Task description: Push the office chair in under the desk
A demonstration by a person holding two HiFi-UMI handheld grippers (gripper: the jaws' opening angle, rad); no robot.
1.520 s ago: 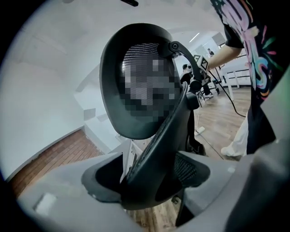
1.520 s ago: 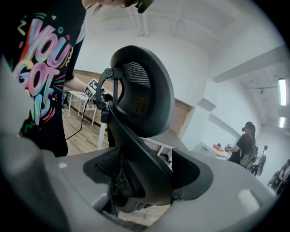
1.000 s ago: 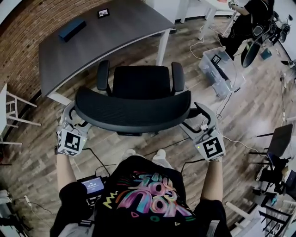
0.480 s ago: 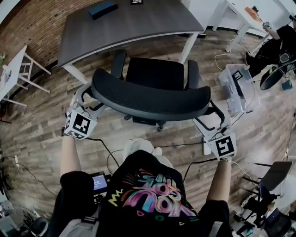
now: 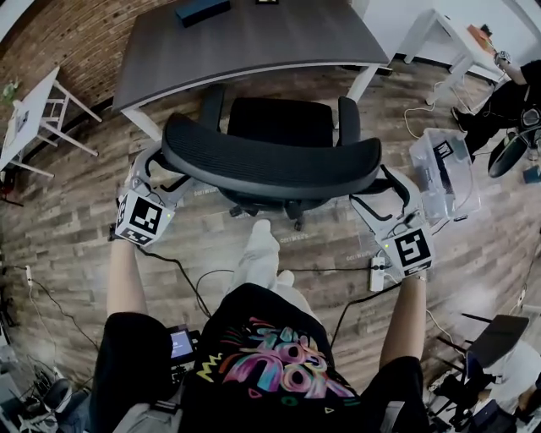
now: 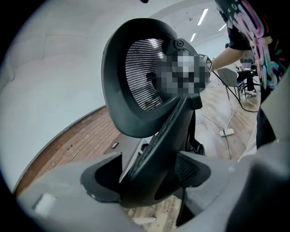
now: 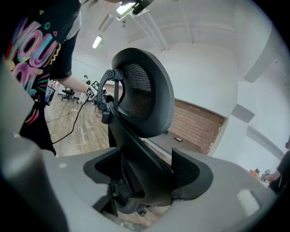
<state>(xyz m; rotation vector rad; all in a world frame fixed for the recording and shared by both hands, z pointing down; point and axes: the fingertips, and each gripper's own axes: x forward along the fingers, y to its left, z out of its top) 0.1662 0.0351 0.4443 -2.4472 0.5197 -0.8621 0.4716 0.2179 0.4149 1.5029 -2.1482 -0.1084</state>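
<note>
Wood-plank floor (image 5: 76,254) runs under everything, with a brick wall (image 5: 51,42) along the far left. A small white table (image 5: 34,118) stands at the left edge. Ahead of me is the dark grey desk (image 5: 254,42) on white legs, with a dark blue box (image 5: 201,10) lying on its far part.

My left gripper (image 5: 156,173) is on the left end of the curved backrest of the black mesh office chair (image 5: 270,165). In the left gripper view, the left gripper (image 6: 152,176) has its jaws pinching the backrest's dark rim, one pad on each side of it, and the mesh headrest (image 6: 140,77) rises above.

The chair stands just in front of the desk, facing it. Its seat (image 5: 283,123) lies outside the desk's near edge, and the tips of its two armrests (image 5: 211,106) come close to that edge.

My right gripper (image 5: 385,190) is on the backrest's right end. In the right gripper view, the right gripper (image 7: 145,174) is likewise clamped on the rim, which fills the space between the pads.

A white power strip (image 5: 376,272) lies on the floor near my right gripper, and a clear plastic box (image 5: 444,173) stands just right of the chair. Another person (image 5: 507,93) is at the far right.
</note>
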